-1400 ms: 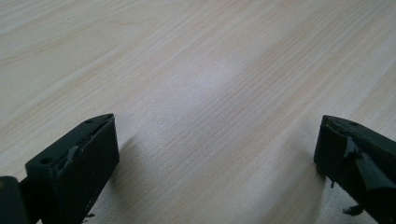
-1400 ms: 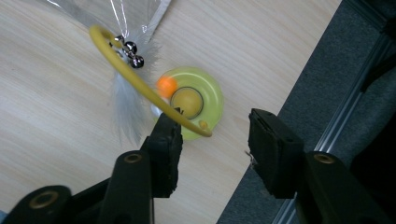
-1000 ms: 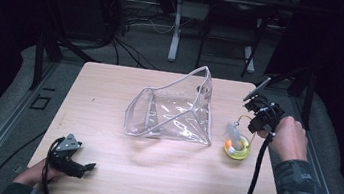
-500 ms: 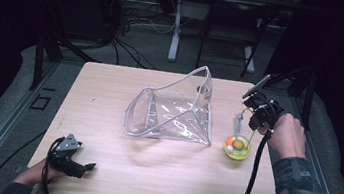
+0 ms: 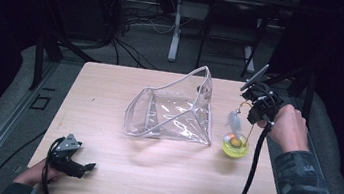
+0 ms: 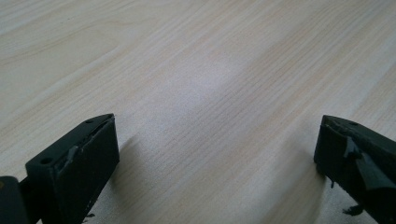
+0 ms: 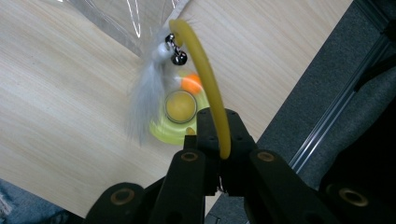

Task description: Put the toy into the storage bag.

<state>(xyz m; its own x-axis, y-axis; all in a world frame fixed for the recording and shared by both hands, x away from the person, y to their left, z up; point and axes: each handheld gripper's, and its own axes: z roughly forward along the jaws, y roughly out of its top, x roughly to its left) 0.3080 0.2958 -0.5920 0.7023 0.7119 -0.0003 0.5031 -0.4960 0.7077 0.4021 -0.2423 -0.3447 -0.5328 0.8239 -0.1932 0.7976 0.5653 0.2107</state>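
Lifting a cat toy (image 5: 235,144) by its yellow wand (image 5: 250,130), the right gripper (image 5: 258,112) is clamped tight on it, beside the clear pouch (image 5: 173,110) on the table (image 5: 111,84). Pouch looks empty, mouth gaping. Left gripper (image 5: 81,167) rests low near the front edge. Left gripper view: jaws wide apart, nothing between, bare wood. Right gripper view: wand (image 7: 205,79) pinched, feather (image 7: 144,105) and bells (image 7: 176,51) dangling over the yellow-green base (image 7: 180,119). Risk: thin bendy wand could slip or swing and knock the pouch.
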